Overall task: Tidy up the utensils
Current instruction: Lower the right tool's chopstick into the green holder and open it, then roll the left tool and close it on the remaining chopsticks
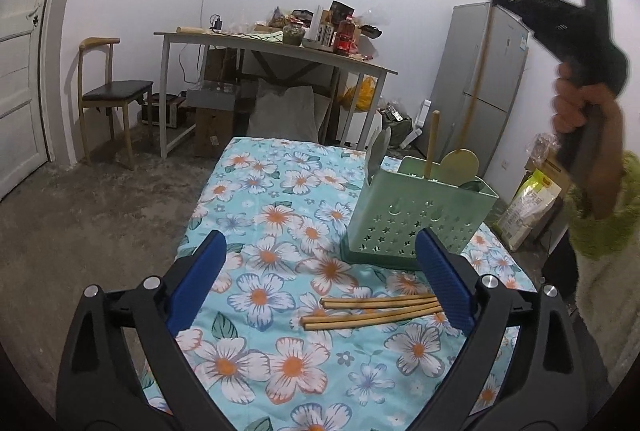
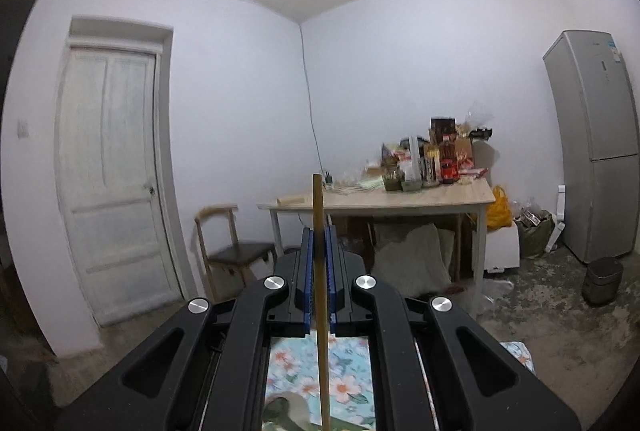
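Observation:
My left gripper stands open low over the flowered cloth. A small bunch of wooden chopsticks lies on the cloth between its blue fingers, close to the right one, which hides their far ends. Just beyond stands the green perforated utensil holder with a wooden handle and a grey utensil upright in it. A hand holds my right gripper high at the right, shut on the thin handle of a long wooden spoon. The spoon hangs with its round head at the holder's rim.
Behind the cloth stand a cluttered wooden table, a chair, a grey fridge and a white door. Bags lie on the floor at the right, and a metal pot sits beside the fridge.

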{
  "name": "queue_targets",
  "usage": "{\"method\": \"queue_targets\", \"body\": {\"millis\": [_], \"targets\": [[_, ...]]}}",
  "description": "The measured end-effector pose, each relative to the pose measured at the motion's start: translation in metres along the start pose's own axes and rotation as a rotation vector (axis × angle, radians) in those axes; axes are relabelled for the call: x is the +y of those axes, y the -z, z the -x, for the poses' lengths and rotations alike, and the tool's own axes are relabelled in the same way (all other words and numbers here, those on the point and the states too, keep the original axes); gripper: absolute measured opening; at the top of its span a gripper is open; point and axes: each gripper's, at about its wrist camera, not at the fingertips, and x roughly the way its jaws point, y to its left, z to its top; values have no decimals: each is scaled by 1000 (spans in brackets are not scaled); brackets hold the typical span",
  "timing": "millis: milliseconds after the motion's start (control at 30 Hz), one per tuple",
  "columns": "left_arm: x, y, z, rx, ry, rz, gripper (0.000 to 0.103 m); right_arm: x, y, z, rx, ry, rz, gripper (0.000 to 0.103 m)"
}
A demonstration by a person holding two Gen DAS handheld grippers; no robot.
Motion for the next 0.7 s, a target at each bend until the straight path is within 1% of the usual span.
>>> {"method": "queue_targets", "body": {"millis": [133,200,333,400,433,467,500,533,700], "targets": [[4,0,1,-2,-8,3,91,-1,24,-37,98,22,33,6],[6,1,1,-4,-11,7,92,-4,40,-56,171,44,54,6],[9,1,2,1,2,19,92,-14,63,-75,308,42,11,7],[10,2,1,7,8,22,92,-17,69,-74,328,49,0,8],[11,3,0,10,9,23,92,-18,69,-72,334,53,-3,12],[11,3,-1,13,9,23,91,-20,71,-68,337,58,-8,17],[11,4,-1,16,10,24,92,-21,70,-64,335,63,-14,27],[12,4,-2,18,11,27,92,-23,69,-57,326,64,-20,34],[12,5,-5,40,31,39,92,-29,62,-20,264,75,-35,42]]}}
